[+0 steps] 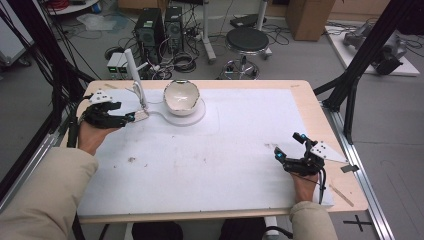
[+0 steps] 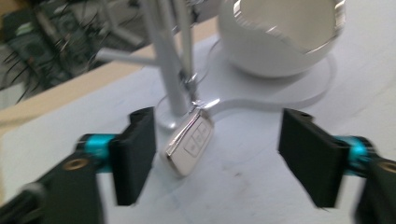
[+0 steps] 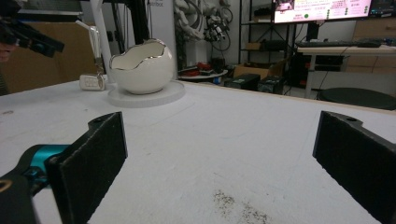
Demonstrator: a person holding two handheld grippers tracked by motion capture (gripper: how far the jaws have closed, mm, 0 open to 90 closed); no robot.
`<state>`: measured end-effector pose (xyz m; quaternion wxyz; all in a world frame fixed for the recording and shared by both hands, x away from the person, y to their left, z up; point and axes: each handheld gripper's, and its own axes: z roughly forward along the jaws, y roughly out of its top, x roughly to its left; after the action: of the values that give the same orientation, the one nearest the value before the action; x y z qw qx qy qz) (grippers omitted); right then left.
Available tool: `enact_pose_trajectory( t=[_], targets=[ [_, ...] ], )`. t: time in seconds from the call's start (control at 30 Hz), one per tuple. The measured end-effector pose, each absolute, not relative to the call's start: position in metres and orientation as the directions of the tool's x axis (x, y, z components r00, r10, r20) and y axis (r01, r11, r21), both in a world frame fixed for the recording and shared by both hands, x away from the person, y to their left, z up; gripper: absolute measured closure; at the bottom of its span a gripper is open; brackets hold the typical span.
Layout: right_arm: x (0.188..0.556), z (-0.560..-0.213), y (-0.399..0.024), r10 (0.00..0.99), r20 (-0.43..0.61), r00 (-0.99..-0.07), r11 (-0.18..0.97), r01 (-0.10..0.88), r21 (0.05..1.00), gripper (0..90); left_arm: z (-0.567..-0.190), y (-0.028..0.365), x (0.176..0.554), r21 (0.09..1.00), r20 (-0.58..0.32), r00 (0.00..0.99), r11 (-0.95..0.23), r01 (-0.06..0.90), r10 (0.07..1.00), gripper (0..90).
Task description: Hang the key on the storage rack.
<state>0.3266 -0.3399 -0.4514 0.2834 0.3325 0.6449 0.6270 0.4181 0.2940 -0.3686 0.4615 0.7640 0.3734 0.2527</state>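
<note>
At the frame's upper left, the left gripper (image 2: 217,158) is spreading its fingers around the hanging key fob (image 2: 189,142), untouched; the right gripper (image 3: 219,163) is resting wide apart.

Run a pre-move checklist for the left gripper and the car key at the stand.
1. Left gripper jaws open: ok.
2. Car key free of the pads, lying between them: ok.
3. Key's ring hooked on the white stand: cannot tell, blurred.
4. Egg-shaped bowl upright on its round base, apart from the gripper: ok.
5. Right gripper open and far from the stand: ok.
</note>
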Motion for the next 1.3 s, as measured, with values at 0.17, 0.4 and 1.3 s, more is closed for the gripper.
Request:
enact_pose_trajectory(
  t=[0.17, 0.4, 1.3],
  targets=[
    [0.327, -0.451, -0.340, 0.786, 0.054, -0.616, -0.010, 0.075, 0.997, 2.0, -0.364, 0.294, 0.403, 0.946, 0.031, 0.661, -0.236, 0.223, 0.750, 1.7],
    [0.327, -0.451, -0.340, 0.785, 0.056, -0.617, -0.011, 0.077, 0.997, 2.0, -0.368, 0.291, 0.380, 0.957, 0.035, 0.692, -0.223, 0.183, 0.721, 1.7],
    [0.326, -0.451, -0.339, 0.781, 0.050, -0.622, -0.003, 0.077, 0.997, 2.0, -0.444, 0.287, 0.304, 0.994, -0.018, 0.663, -0.061, 0.096, 0.749, 1.7]
  ],
)
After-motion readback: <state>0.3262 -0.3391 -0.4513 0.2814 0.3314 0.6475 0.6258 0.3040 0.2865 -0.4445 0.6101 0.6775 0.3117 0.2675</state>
